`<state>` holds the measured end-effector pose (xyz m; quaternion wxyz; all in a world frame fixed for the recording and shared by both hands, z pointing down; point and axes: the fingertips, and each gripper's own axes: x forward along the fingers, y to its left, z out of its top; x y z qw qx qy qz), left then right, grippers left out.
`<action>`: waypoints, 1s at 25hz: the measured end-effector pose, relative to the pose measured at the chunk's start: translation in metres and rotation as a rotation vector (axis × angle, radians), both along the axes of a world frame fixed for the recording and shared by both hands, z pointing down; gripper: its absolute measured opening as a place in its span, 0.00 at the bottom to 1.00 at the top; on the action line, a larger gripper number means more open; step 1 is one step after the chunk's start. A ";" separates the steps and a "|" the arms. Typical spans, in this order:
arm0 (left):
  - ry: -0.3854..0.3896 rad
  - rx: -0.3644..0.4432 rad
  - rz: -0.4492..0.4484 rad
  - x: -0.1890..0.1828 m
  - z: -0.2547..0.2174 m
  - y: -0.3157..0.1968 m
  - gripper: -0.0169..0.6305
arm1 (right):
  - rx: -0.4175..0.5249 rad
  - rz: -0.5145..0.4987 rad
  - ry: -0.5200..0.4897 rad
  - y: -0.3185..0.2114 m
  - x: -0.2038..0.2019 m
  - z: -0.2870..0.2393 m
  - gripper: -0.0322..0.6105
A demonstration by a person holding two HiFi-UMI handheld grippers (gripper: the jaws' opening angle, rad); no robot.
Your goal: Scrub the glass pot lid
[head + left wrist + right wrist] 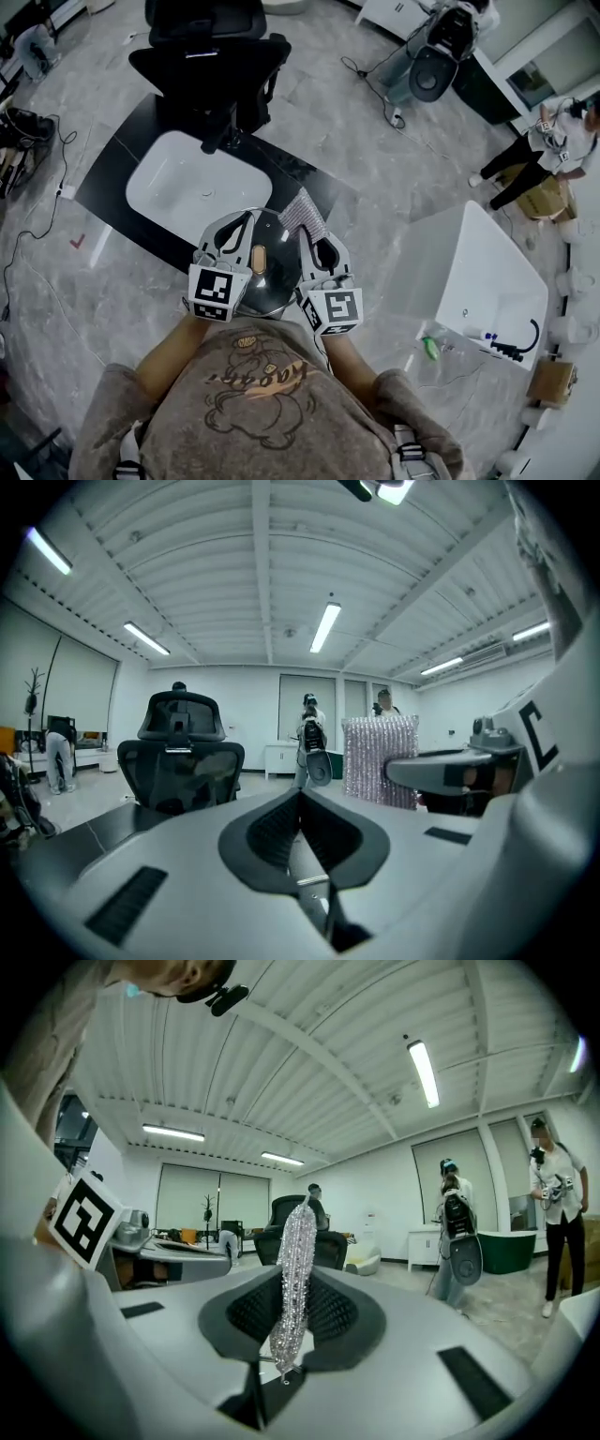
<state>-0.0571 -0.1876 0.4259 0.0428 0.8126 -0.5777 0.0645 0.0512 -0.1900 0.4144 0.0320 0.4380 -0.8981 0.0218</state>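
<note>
The glass pot lid (272, 281), round with a metal rim and a tan knob (258, 258), hangs in front of my chest in the head view. My left gripper (242, 225) is shut on the lid's left rim. In the left gripper view the jaws (300, 797) are closed on a thin edge that runs down between them. My right gripper (309, 234) is shut on a silvery scrub cloth (302, 214), just right of the lid. That cloth (298, 1232) stands up edge-on between the jaws (298, 1274) in the right gripper view. It also shows as a sparkly square cloth (380, 757) in the left gripper view.
A white basin (187, 183) sits in a dark countertop (112, 178) ahead of me, with a black office chair (211, 56) behind it. A white tub (487, 281) stands at the right. People (548, 150) stand further off, and cables lie on the grey floor.
</note>
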 end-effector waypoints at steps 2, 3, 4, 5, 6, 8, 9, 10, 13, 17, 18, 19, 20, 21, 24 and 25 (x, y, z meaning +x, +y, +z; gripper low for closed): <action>-0.001 0.010 -0.015 -0.002 0.001 0.003 0.05 | -0.004 0.028 -0.014 0.001 0.003 0.001 0.16; 0.002 0.011 -0.021 -0.003 0.002 0.004 0.05 | -0.008 0.039 -0.022 0.001 0.005 0.001 0.16; 0.005 0.012 -0.025 -0.005 0.003 0.005 0.05 | -0.010 0.049 -0.028 0.002 0.006 0.002 0.16; 0.007 0.012 -0.029 -0.006 0.004 0.006 0.05 | -0.012 0.058 -0.030 0.002 0.007 0.003 0.16; 0.009 0.011 -0.032 -0.007 0.006 0.007 0.05 | -0.015 0.066 -0.030 0.002 0.007 0.004 0.16; 0.020 0.007 -0.034 -0.008 0.009 0.008 0.05 | -0.020 0.075 -0.029 0.002 0.007 0.007 0.16; 0.028 0.003 -0.035 -0.009 0.009 0.009 0.05 | -0.022 0.078 -0.030 0.003 0.007 0.007 0.16; 0.034 0.001 -0.035 -0.009 0.009 0.010 0.05 | -0.023 0.080 -0.032 0.003 0.006 0.007 0.16; 0.039 -0.003 -0.028 -0.008 0.010 0.013 0.05 | -0.026 0.083 -0.035 0.004 0.005 0.008 0.16; 0.045 -0.009 -0.019 -0.006 0.009 0.017 0.05 | -0.029 0.088 -0.035 0.005 0.006 0.009 0.16; 0.049 -0.011 -0.018 -0.006 0.009 0.019 0.05 | -0.030 0.090 -0.034 0.006 0.006 0.009 0.16; 0.054 -0.012 -0.018 -0.006 0.009 0.020 0.05 | -0.031 0.092 -0.034 0.007 0.006 0.010 0.16; 0.059 -0.014 -0.019 -0.007 0.010 0.021 0.05 | -0.032 0.093 -0.034 0.008 0.006 0.010 0.16; 0.062 -0.014 -0.019 -0.008 0.010 0.022 0.05 | -0.033 0.095 -0.033 0.008 0.005 0.010 0.16; 0.066 -0.016 -0.015 -0.009 0.011 0.023 0.05 | -0.038 0.097 -0.034 0.008 0.005 0.013 0.16; 0.067 -0.017 -0.013 -0.009 0.012 0.022 0.05 | -0.040 0.097 -0.036 0.007 0.005 0.014 0.16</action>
